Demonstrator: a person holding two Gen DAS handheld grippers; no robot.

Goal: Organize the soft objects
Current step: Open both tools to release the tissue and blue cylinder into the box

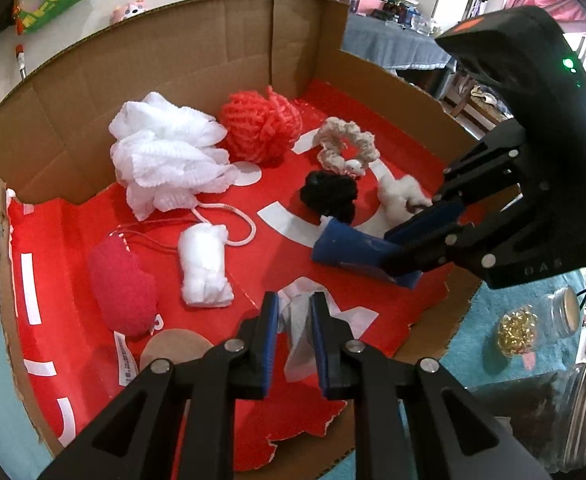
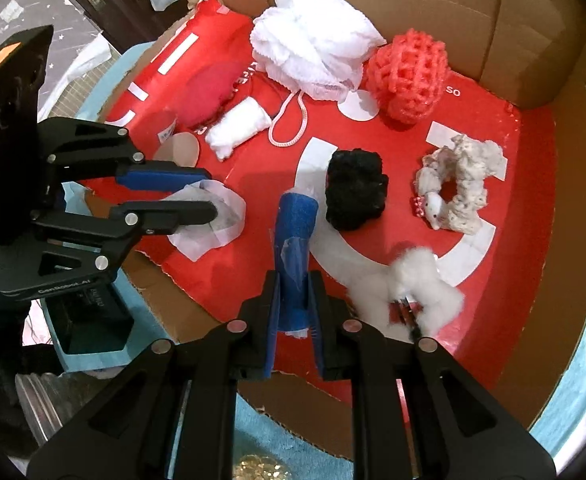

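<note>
Soft objects lie on a red sheet inside an open cardboard box [image 1: 73, 120]. My left gripper [image 1: 295, 316] is shut on a thin white cloth [image 1: 299, 332]; it also shows in the right wrist view [image 2: 209, 204] with the cloth [image 2: 221, 224]. My right gripper [image 2: 295, 300] is shut on a blue roll [image 2: 295, 240], also in the left wrist view [image 1: 349, 246]. Around lie a white mesh pouf [image 1: 165, 156], a coral pouf [image 1: 261, 124], a cream scrunchie [image 1: 345, 146], a black scrunchie [image 1: 329, 196], a white fluffy clip [image 2: 417, 288], a white roll [image 1: 205, 268] and a red pad [image 1: 123, 284].
The box's cardboard walls [image 2: 533, 40] rise at the back and sides. Glass jars [image 1: 553, 316] stand on a teal mat outside the box at the right of the left wrist view. A cluttered room lies behind.
</note>
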